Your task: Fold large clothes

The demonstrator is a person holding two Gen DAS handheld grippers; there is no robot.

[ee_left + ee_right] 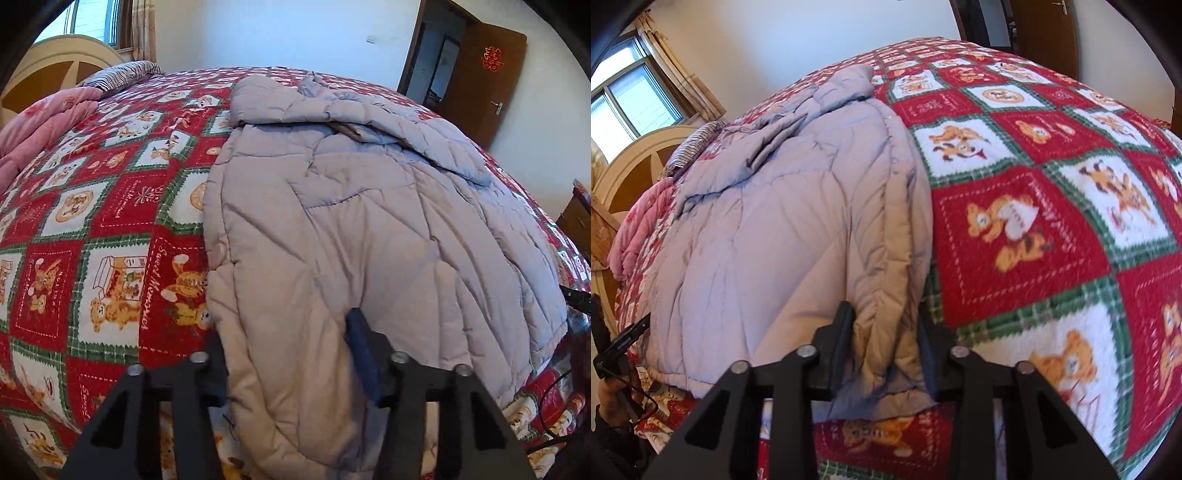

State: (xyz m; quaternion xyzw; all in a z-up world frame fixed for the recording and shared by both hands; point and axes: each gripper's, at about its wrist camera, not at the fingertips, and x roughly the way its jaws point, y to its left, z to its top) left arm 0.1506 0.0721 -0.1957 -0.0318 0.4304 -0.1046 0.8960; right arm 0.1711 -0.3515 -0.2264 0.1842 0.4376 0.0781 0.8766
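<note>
White walls (280, 33), a curtained window (631, 92), a brown door (484, 85), and a bed (1052, 155) under red bear-print bedding.

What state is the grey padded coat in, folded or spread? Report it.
Partly folded. The grey padded coat lies lengthwise on the bedspread, a sleeve folded across its top; both claws, left claw and right claw, straddle its hem.

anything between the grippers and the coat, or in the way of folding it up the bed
Nothing stands between them: the left gripper and right gripper each have the coat hem between their fingers. Farther up, only bedspread shows; the pink quilt and pillow lie off to the side.
</note>
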